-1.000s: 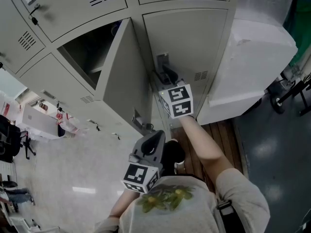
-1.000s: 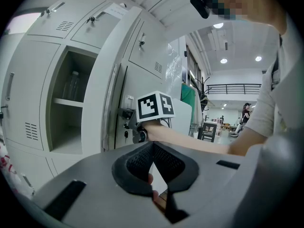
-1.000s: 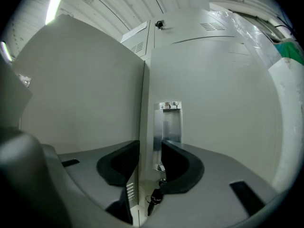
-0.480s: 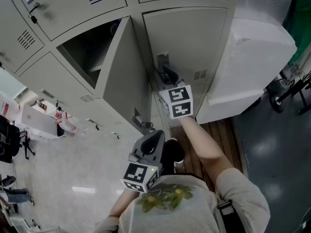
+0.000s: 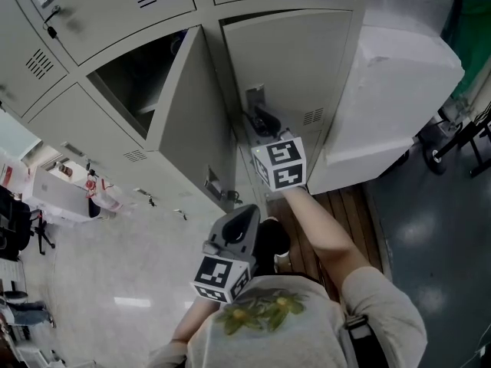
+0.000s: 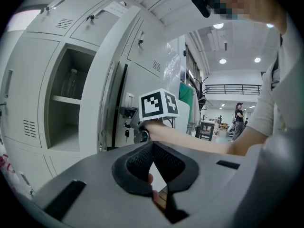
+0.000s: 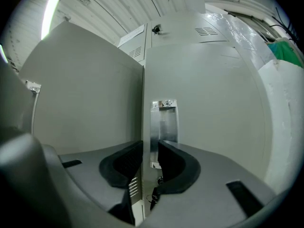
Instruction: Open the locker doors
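Grey lockers fill the head view. One locker door (image 5: 192, 106) stands swung open on a dark compartment (image 5: 134, 83). To its right is a second door (image 5: 299, 60) with a metal handle (image 5: 257, 100) at its left edge. My right gripper (image 5: 261, 123) reaches level to that handle (image 7: 164, 120); its jaws have just been closing, and the pads (image 7: 173, 163) now clamp the handle's flange between them. My left gripper (image 5: 245, 215) hangs back near my chest, its pads (image 6: 140, 158) meeting at the tip with nothing held.
A key (image 7: 153, 194) hangs from the lock under the handle. A large white wrapped block (image 5: 399, 90) stands right of the lockers on wooden slats (image 5: 341, 209). More shut doors (image 5: 123, 14) sit above. A bottle (image 6: 71, 82) stands in the open compartment.
The right gripper's jaws have come together on the handle. Both hands keep about the same place; the head view has shifted a little.
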{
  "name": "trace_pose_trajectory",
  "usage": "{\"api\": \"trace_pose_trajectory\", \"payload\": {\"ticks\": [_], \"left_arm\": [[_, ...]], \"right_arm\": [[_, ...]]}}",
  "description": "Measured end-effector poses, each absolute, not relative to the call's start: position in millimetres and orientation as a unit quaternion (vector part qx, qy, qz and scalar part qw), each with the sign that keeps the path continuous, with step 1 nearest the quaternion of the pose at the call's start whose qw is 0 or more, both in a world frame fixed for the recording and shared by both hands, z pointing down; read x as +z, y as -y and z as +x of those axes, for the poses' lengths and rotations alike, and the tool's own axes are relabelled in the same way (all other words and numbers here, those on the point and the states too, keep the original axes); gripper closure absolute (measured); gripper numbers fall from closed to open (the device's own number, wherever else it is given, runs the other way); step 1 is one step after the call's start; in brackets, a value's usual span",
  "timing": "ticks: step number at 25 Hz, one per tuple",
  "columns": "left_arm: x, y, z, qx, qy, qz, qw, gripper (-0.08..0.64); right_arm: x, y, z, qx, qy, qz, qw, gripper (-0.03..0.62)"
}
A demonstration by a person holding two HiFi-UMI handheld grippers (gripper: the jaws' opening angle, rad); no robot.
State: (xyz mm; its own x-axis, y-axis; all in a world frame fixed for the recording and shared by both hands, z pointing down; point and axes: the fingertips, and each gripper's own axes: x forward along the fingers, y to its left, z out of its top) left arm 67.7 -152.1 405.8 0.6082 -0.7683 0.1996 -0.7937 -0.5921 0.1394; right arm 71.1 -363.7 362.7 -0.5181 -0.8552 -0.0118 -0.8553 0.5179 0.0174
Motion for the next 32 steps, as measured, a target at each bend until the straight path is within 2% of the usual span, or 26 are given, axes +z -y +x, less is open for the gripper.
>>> {"api": "trace_pose_trajectory", "payload": {"ticks": [32], "left_arm": [[406.3, 135.1, 87.5, 0.056, 0.411, 0.903, 0.109, 0.531]], "right_arm": [[362.7, 305.9, 99.4, -0.002, -0.869, -0.494, 0.024, 0.476]]}}
